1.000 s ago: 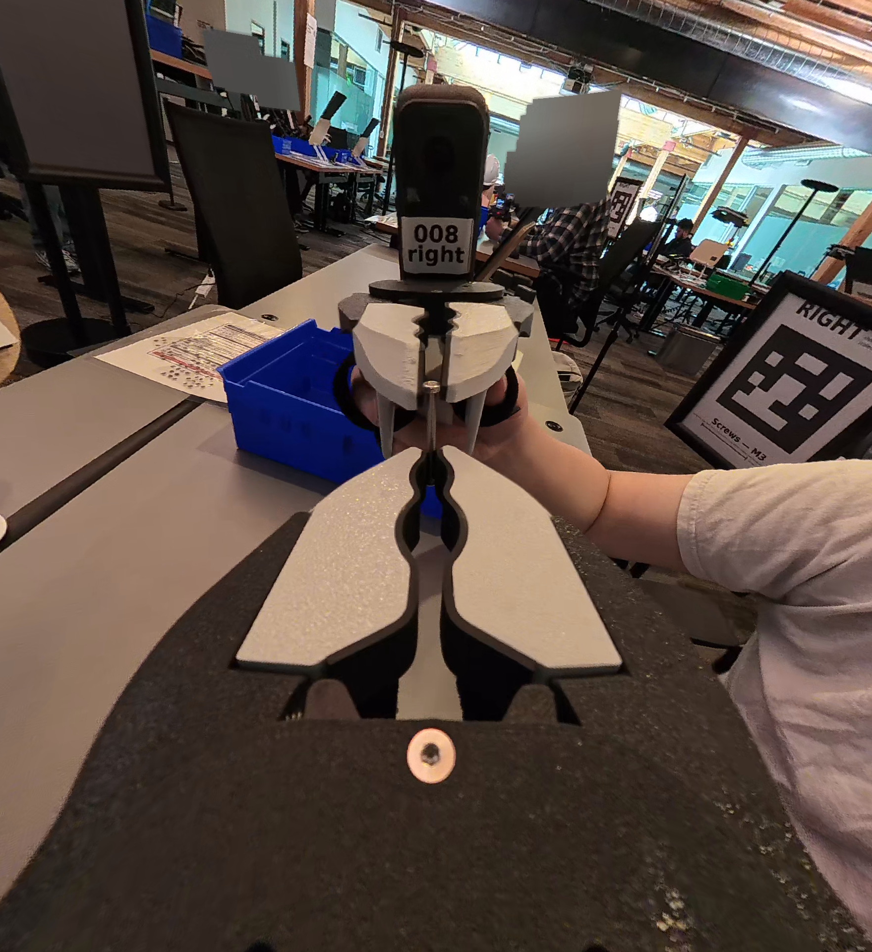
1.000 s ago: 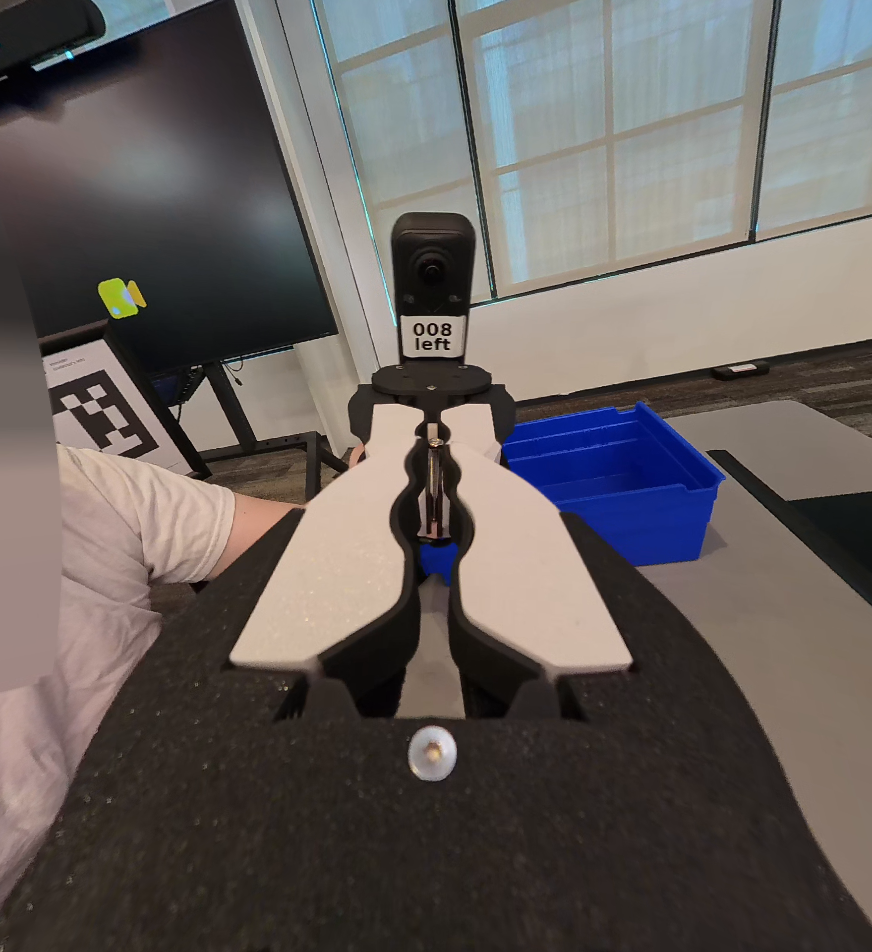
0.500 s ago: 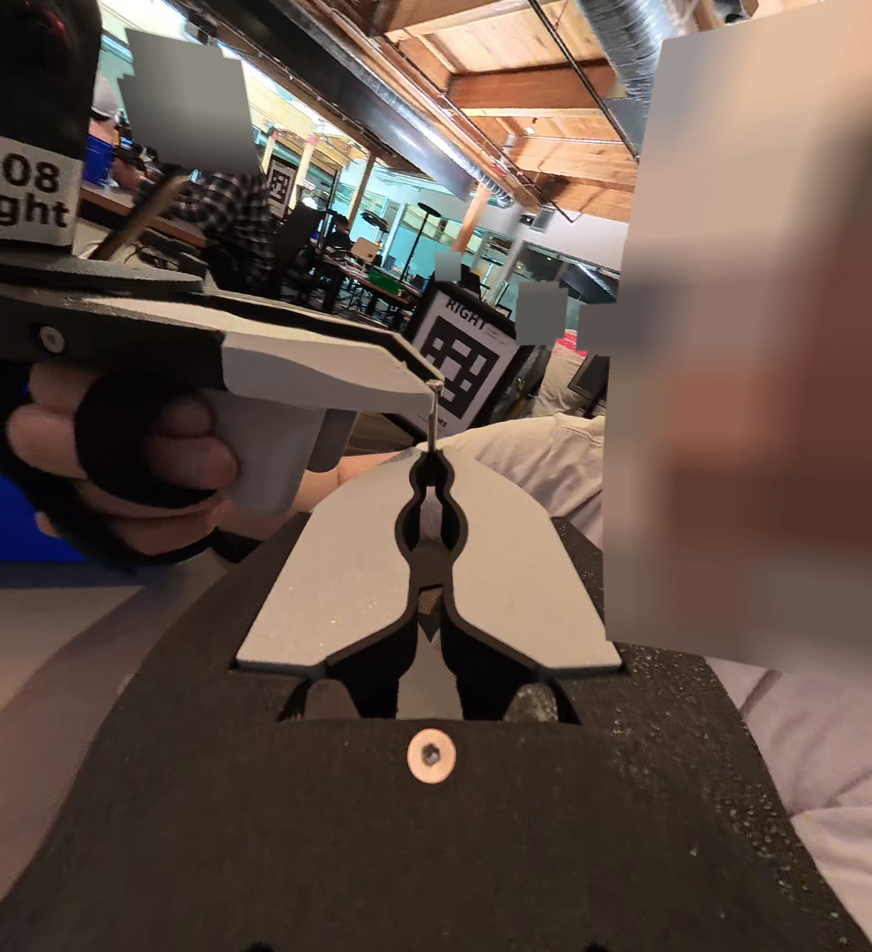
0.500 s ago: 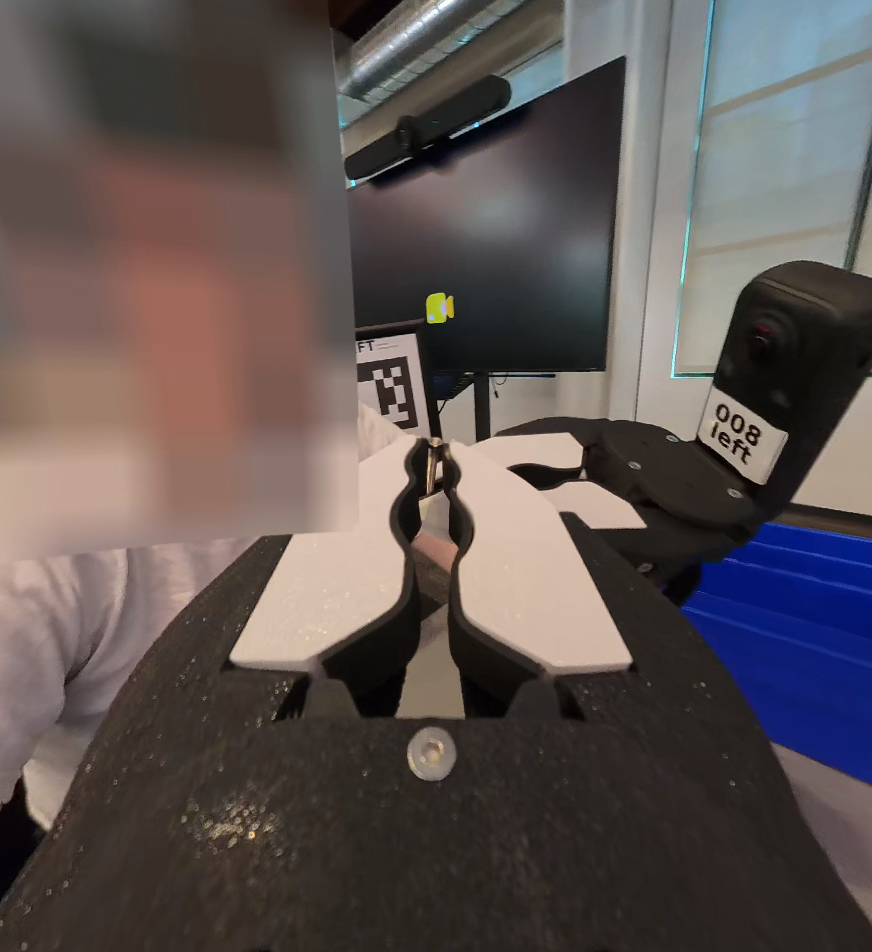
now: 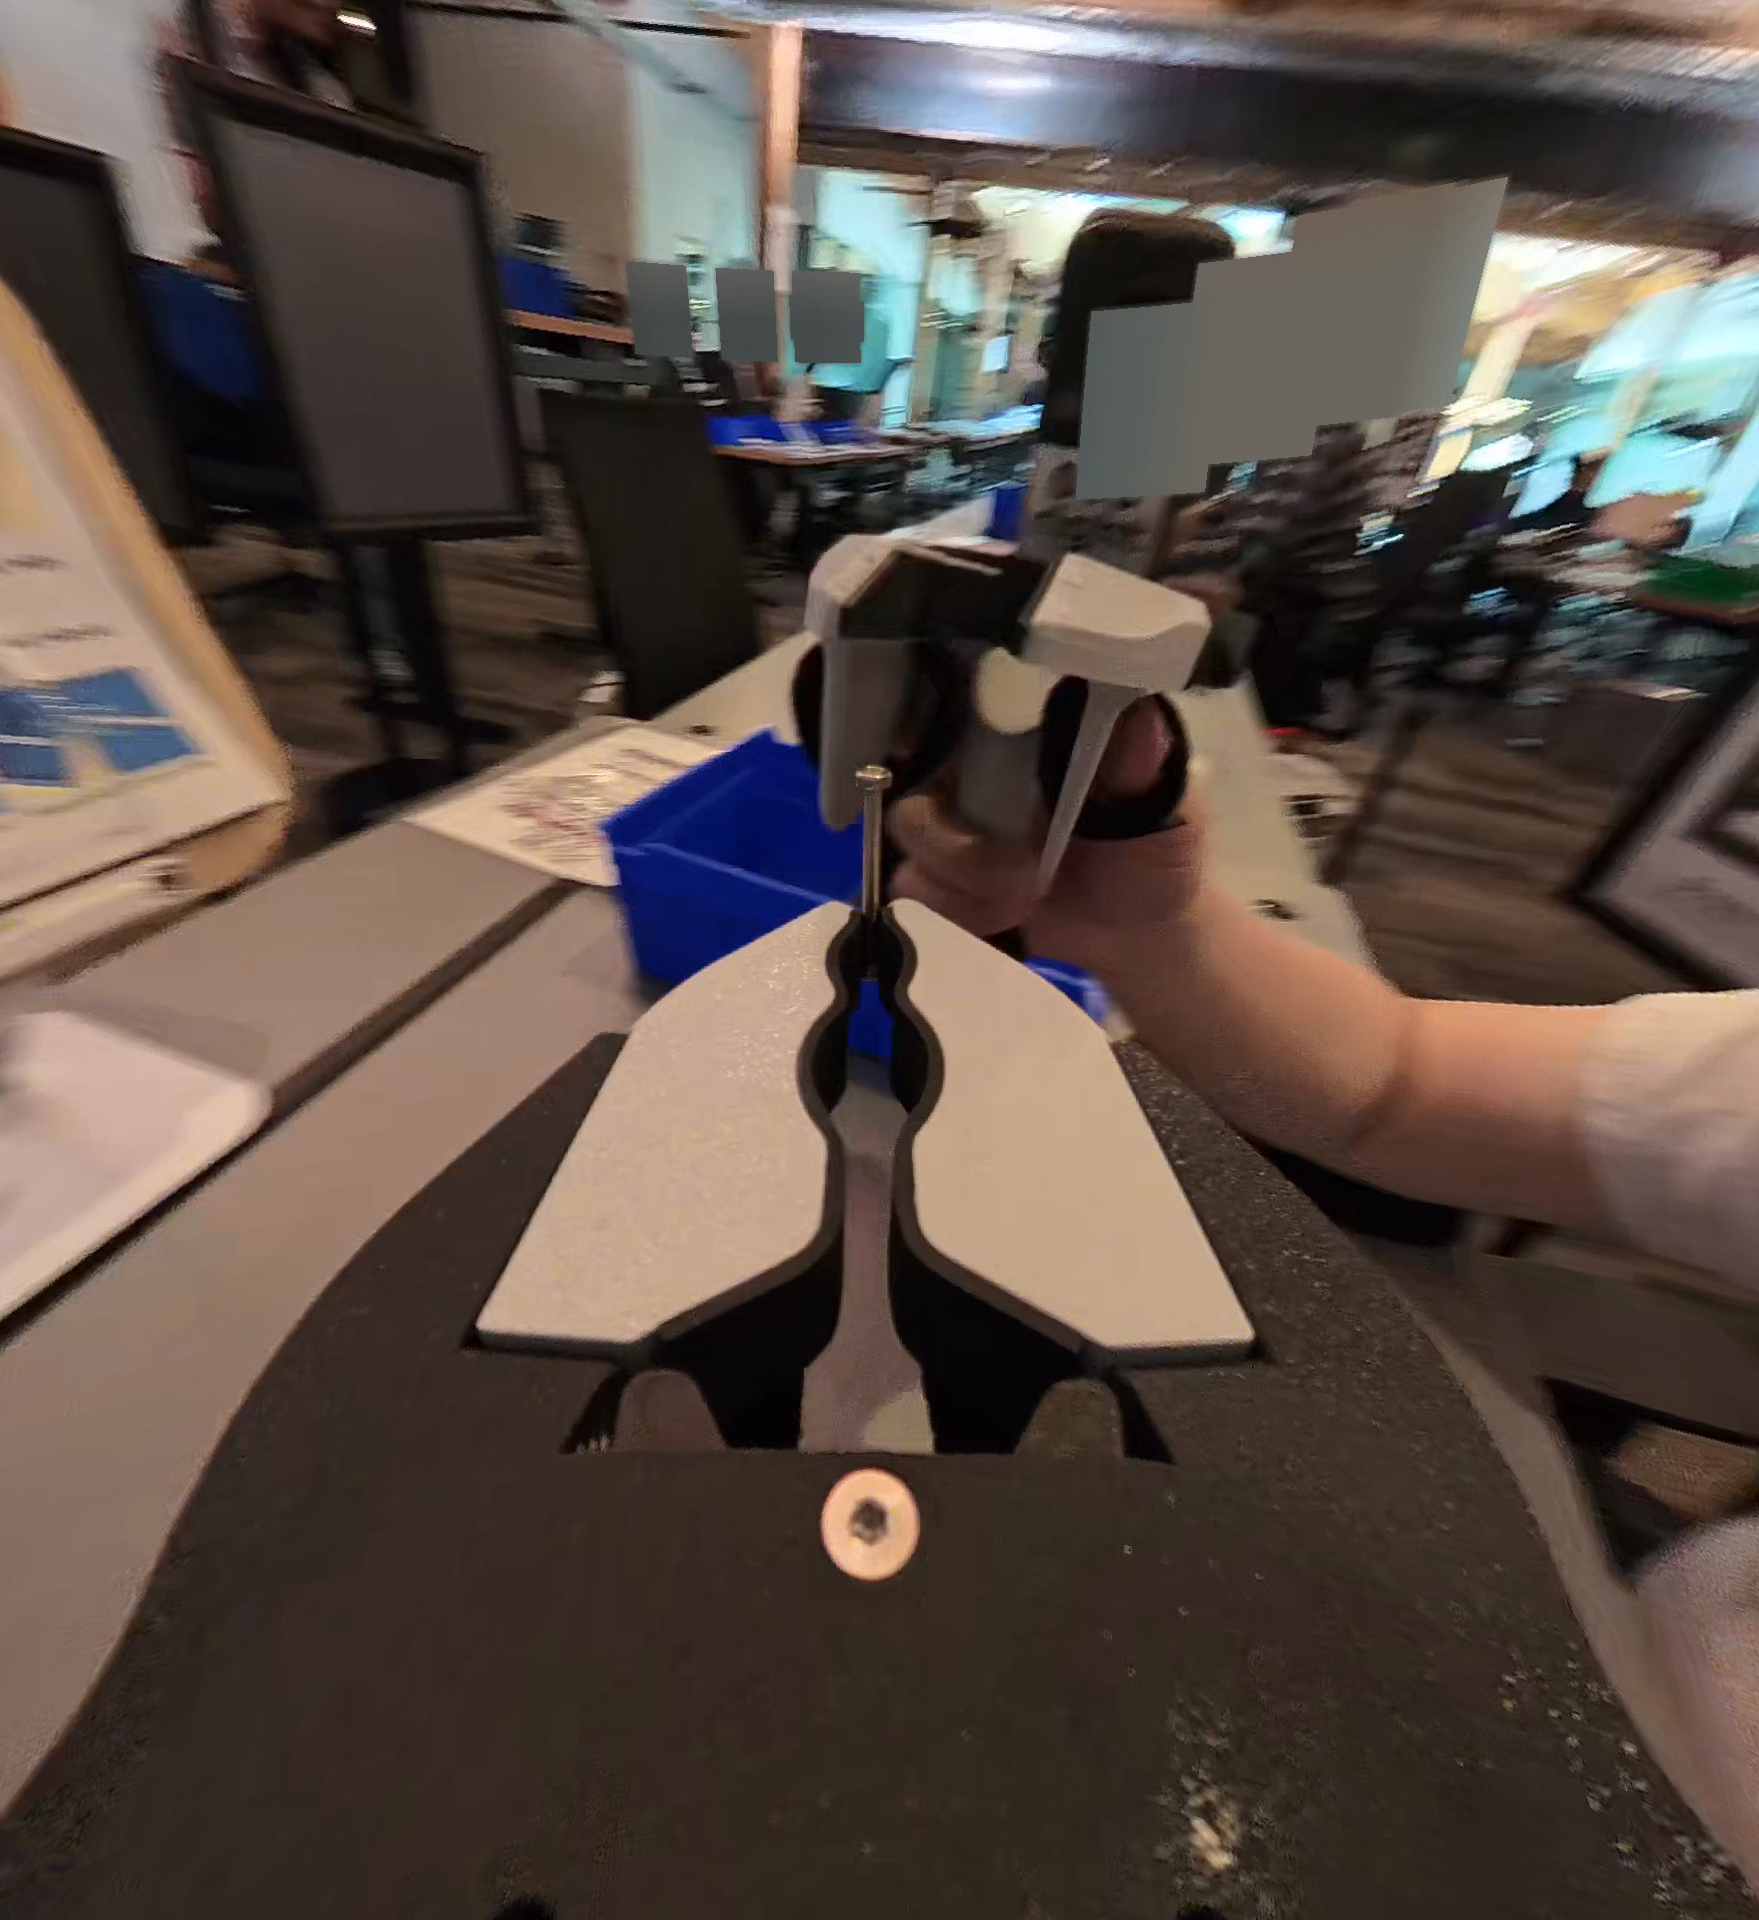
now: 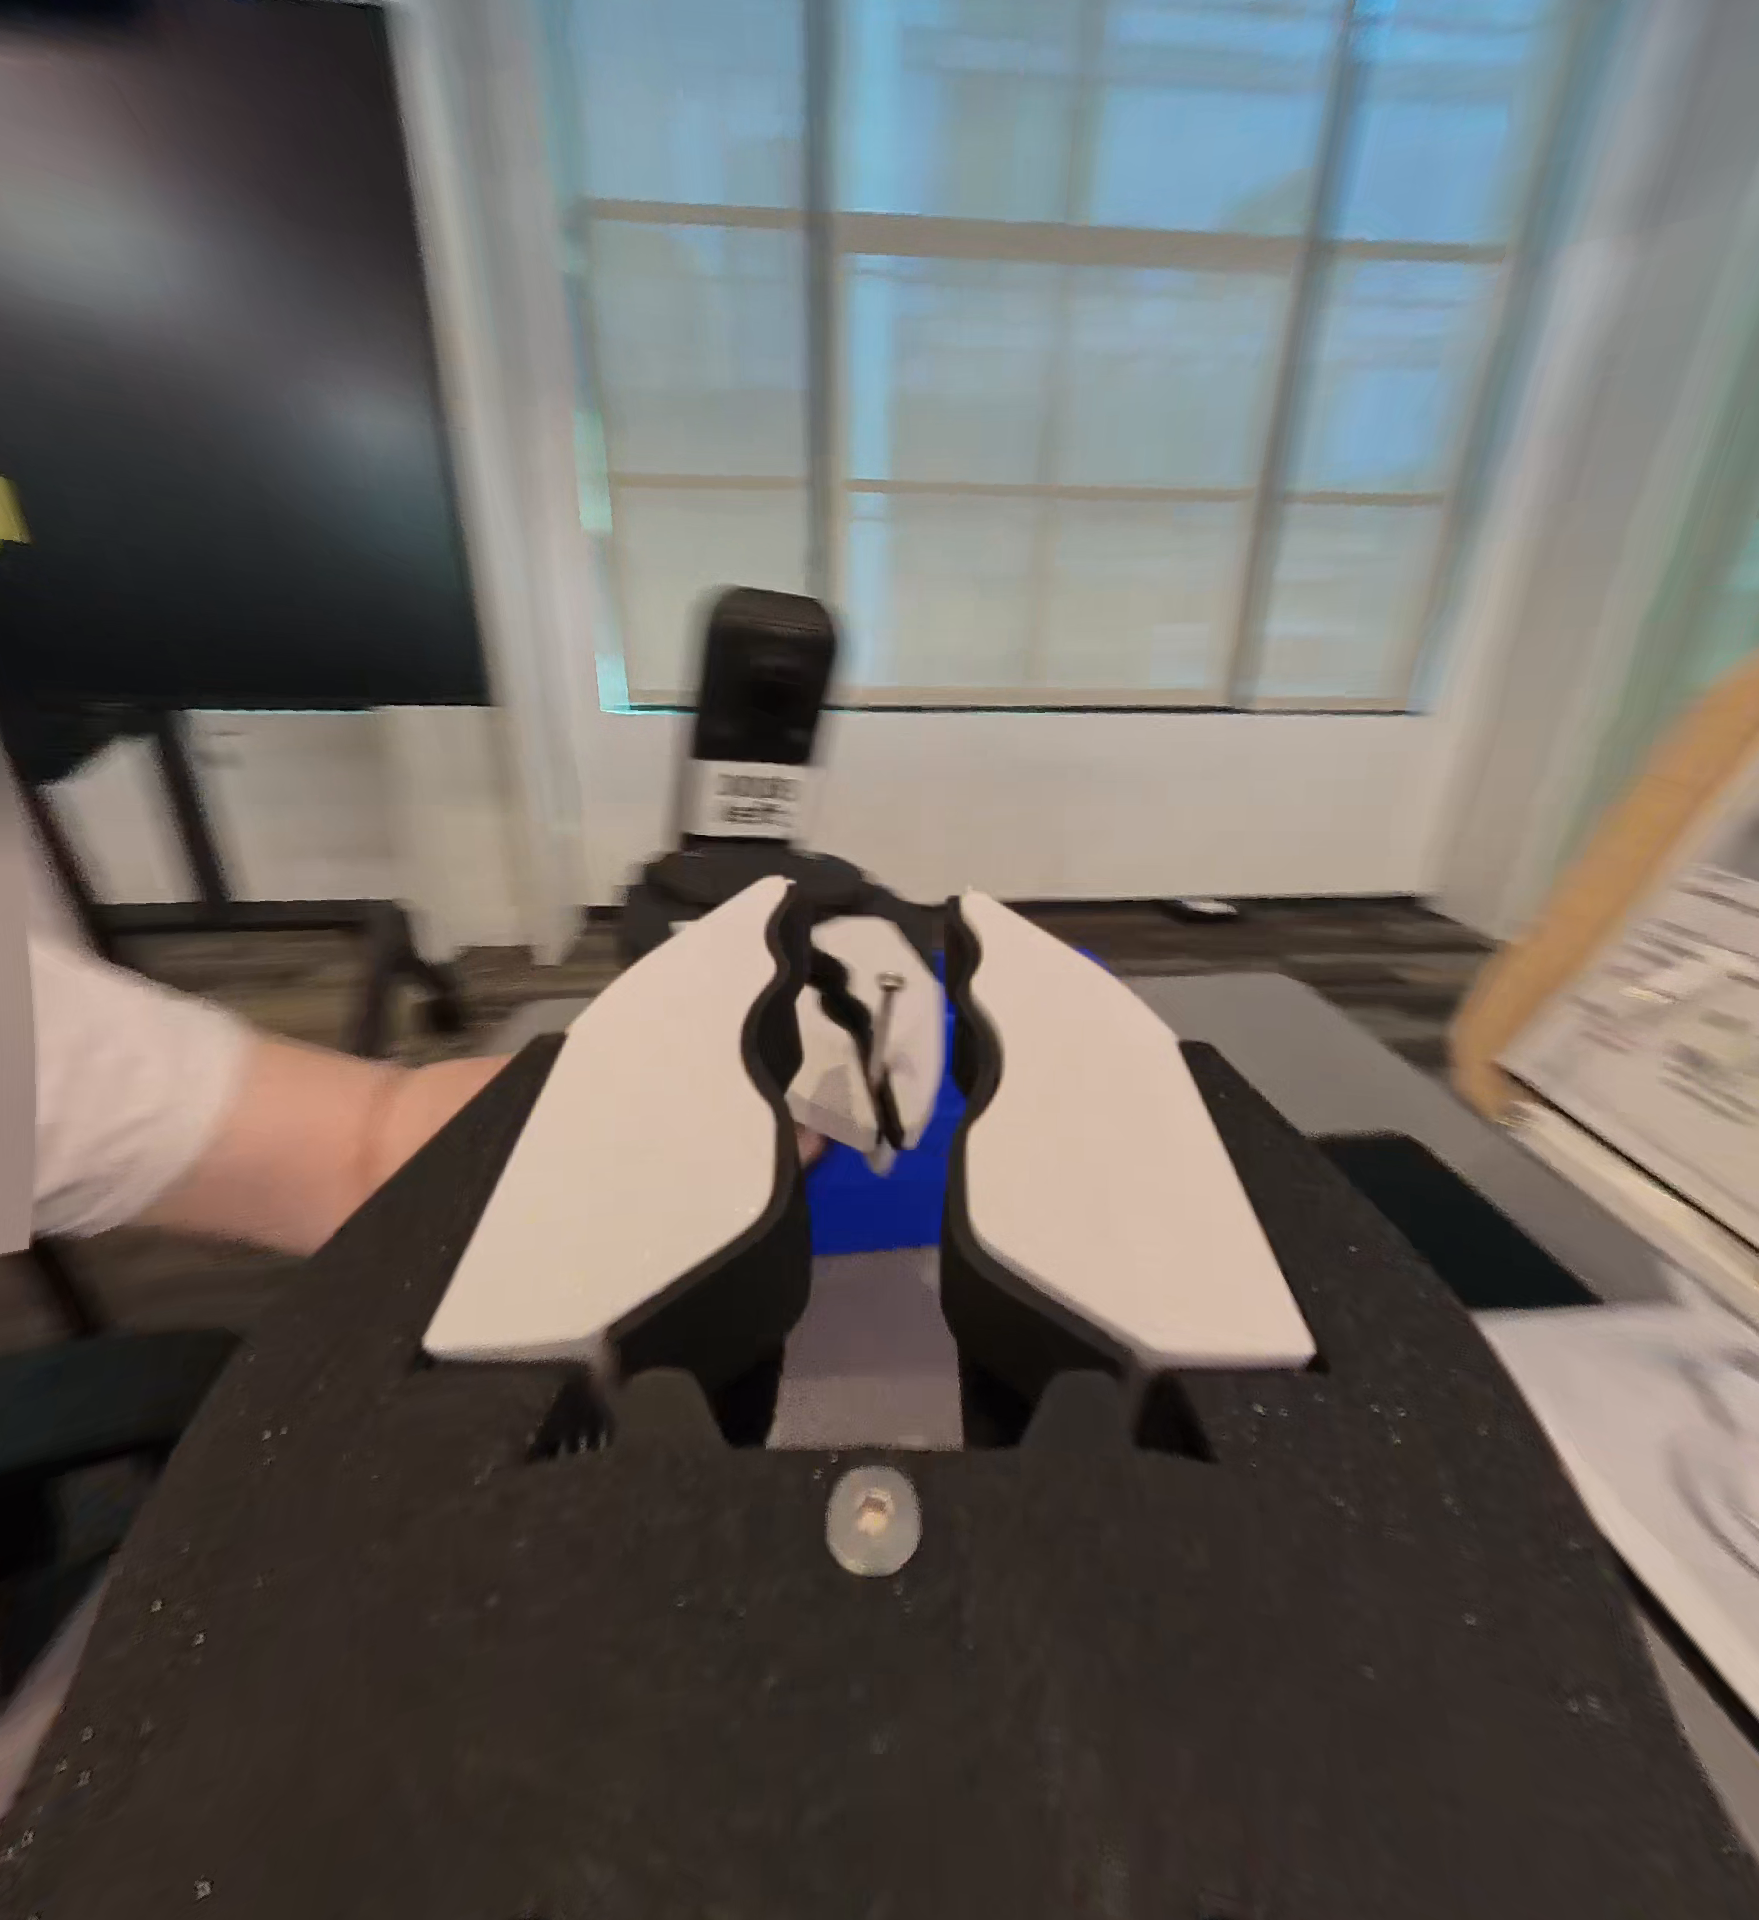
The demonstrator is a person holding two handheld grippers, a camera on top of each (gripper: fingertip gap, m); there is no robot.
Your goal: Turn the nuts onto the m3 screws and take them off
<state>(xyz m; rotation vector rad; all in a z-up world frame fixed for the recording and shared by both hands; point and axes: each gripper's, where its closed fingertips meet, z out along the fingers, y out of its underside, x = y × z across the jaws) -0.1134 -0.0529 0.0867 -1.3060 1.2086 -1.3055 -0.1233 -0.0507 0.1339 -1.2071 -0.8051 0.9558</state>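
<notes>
My left gripper (image 5: 870, 912) is shut on the lower end of a thin m3 screw (image 5: 870, 842), which stands up from its tips. The screw's top end is wider; I cannot tell head from nut. My right gripper (image 6: 870, 902) is open and empty, and it faces the left gripper (image 6: 875, 1132) and the screw (image 6: 885, 1039). In the left wrist view the right gripper (image 5: 942, 847) hangs just behind and to the right of the screw's top, its jaws apart and off the screw. Both views are motion-blurred.
A blue bin (image 5: 719, 873) sits on the grey table (image 5: 335, 935) under both grippers; it also shows in the right wrist view (image 6: 885, 1205). A printed sheet (image 5: 584, 800) lies behind it. A leaning board (image 6: 1633, 935) and white paper (image 6: 1685, 1455) lie on one side, a framed sign (image 5: 1737, 831) on the other. My hands' fingertips stand some 5 cm from each other.
My right gripper has opened, let go of the screw's top end and drawn back a little. Both grippers have swung round to face each other over the blue bin again.
</notes>
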